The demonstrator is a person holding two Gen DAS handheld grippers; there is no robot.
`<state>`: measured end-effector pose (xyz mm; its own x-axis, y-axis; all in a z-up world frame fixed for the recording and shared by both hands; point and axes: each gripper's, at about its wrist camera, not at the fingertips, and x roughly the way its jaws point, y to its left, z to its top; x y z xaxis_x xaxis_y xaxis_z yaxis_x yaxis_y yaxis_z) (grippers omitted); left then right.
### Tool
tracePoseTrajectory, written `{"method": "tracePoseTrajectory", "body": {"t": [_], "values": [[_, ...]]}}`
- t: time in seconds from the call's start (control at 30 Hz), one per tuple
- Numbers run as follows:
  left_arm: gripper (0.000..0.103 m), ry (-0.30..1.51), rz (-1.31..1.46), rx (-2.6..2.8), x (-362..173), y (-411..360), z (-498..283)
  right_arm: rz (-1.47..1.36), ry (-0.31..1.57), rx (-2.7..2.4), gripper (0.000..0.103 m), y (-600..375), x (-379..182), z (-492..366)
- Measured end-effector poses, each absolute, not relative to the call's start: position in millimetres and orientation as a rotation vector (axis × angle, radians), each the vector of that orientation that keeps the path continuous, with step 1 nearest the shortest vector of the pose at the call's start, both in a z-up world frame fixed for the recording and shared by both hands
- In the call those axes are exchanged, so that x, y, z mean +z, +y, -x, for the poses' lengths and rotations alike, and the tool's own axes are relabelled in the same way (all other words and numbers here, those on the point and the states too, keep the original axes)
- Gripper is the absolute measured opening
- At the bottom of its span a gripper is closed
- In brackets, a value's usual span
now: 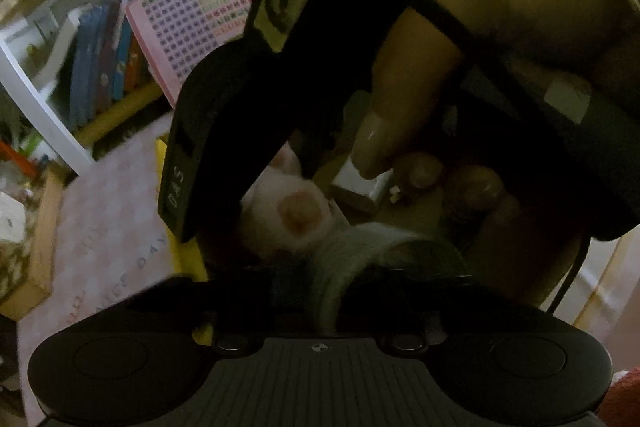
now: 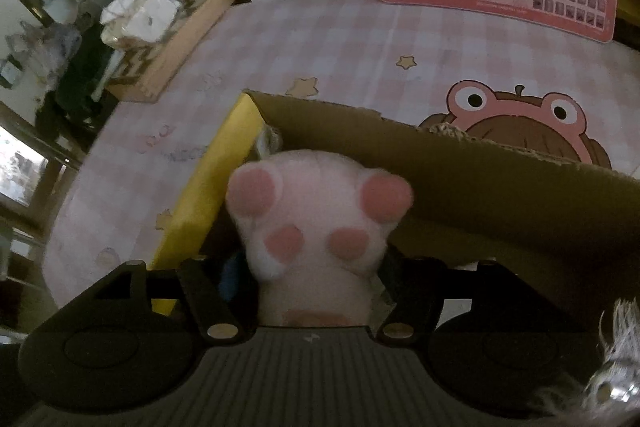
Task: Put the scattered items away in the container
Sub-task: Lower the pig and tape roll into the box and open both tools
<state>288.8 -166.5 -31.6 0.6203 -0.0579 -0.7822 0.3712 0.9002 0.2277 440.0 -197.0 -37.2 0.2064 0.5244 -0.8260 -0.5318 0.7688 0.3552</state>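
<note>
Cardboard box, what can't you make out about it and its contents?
Right wrist view: the plush paw, between the right gripper's fingers, covers the cardboard box's floor; a blue thing beside it is too hidden to name.
Same view: the box's right end runs off the picture edge.
Left wrist view: the right gripper and the hand holding it block most of the box; a white thing there is too blurred to identify.

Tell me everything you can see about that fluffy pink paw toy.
The plush paw is a soft, fuzzy white-pink toy shaped like an animal's paw, with darker pink round toe pads and a larger pad near its base. It points pads-up toward the camera, sitting between the fingers of the right tool, partly inside the cardboard box with the yellow flap. Whether the fingers press on it cannot be told. The other view shows it only dimly.
</note>
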Motion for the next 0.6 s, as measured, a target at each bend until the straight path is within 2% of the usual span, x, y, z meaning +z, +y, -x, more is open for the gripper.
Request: {"method": "tracePoseTrajectory", "body": {"t": [0.07, 0.6], "values": [[0.061, 0.842, -0.398, -0.24, -27, -167, -284, -0.006, 1.13, 0.74, 0.07, -202, -30, -438], [0.079, 0.633, -0.325, -0.186, 29, -164, -227, -0.027, 0.91, 0.714, 0.074, -255, 40, -388]]}}
